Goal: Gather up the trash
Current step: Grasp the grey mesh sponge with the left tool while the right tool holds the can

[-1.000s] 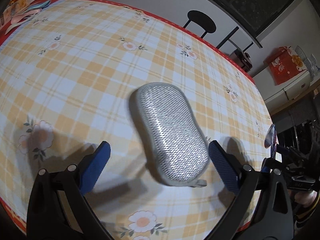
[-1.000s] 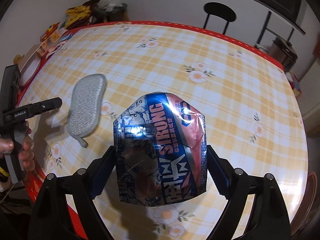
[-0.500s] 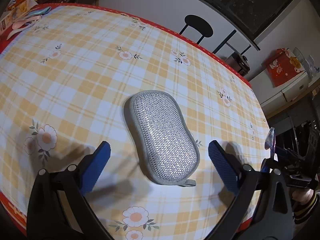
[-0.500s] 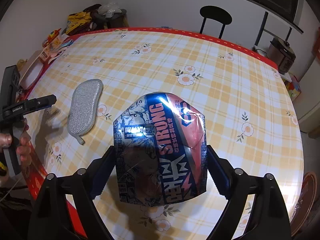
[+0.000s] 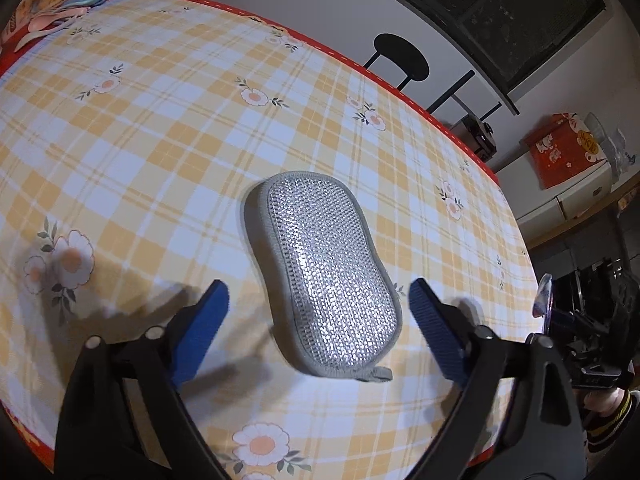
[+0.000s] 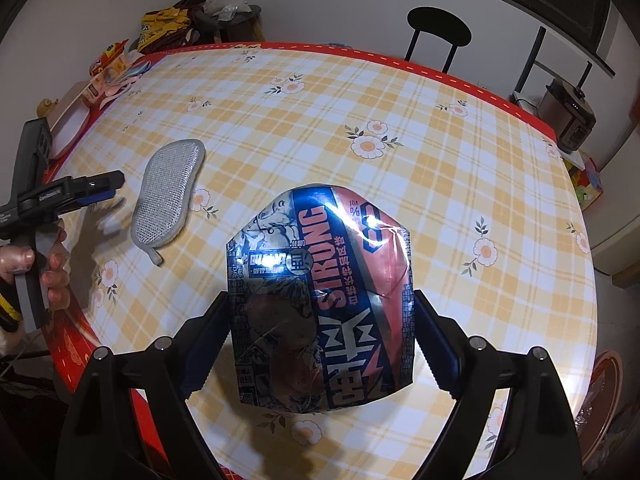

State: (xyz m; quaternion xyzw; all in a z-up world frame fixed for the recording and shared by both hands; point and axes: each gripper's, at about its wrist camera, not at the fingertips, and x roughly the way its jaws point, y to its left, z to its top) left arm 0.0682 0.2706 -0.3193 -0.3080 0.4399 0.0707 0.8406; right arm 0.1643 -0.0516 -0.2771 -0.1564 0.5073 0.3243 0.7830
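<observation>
Our right gripper (image 6: 320, 328) is clamped across the sides of a crushed can (image 6: 320, 300), the blue-and-pink label facing the camera, and we hold it clear above the table (image 6: 440, 184); gripping it by its flattened edges keeps the slick metal from slipping while we carry it, presumably to a bin that neither view shows. Our left gripper (image 5: 318, 316) stands wide, empty, its blue pads on either side of the near end of a scrubber (image 5: 324, 276) that lies flat on the checked cloth, its long axis running away from us and a small loop at the near end. The pads look raised off the scrubber rather than touching it. We judge this spread is set to straddle its width for a pinch. Beyond the table's red rim stands a stool (image 6: 438, 32), with a cooker (image 6: 570, 120) to the right.
</observation>
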